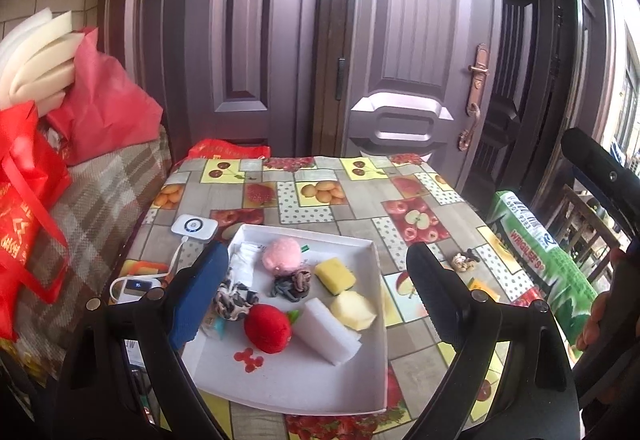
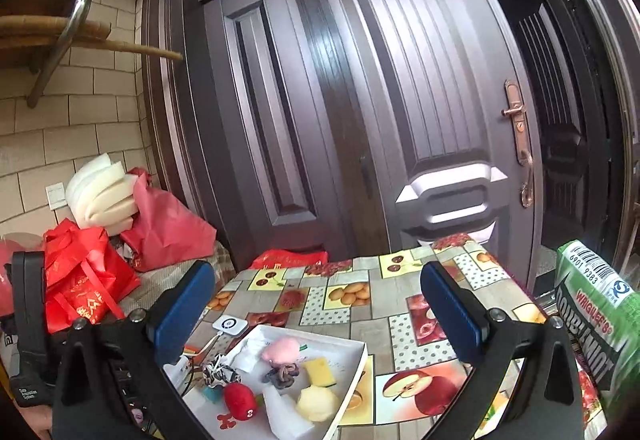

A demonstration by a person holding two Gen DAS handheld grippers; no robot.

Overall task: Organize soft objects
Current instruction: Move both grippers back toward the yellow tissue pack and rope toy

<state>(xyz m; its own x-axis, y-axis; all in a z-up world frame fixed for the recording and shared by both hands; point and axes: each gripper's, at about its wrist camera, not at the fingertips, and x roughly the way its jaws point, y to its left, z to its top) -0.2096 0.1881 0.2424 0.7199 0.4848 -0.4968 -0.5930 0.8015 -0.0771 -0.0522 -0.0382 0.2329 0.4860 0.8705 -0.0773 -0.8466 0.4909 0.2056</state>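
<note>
The white tray (image 1: 372,320) is crowded toward 12 o'clock, where the pink plush (image 1: 282,256), yellow sponge (image 1: 335,275), red plush (image 1: 267,328) and white foam block (image 1: 326,336) lie close together; its 6 o'clock part is bare. At 3 o'clock the green package (image 1: 536,252) walls the table edge. At 9 o'clock a white device (image 1: 195,228) and its cable lie beside the tray. Bare tablecloth (image 1: 360,207) runs to 12 o'clock.

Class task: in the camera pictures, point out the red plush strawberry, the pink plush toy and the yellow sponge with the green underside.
red plush strawberry (image 1: 267,327), left wrist view, middle of its red body.
pink plush toy (image 1: 281,256), left wrist view, centre of its fluffy top.
yellow sponge (image 2: 318,371), right wrist view, its yellow top face.
</note>
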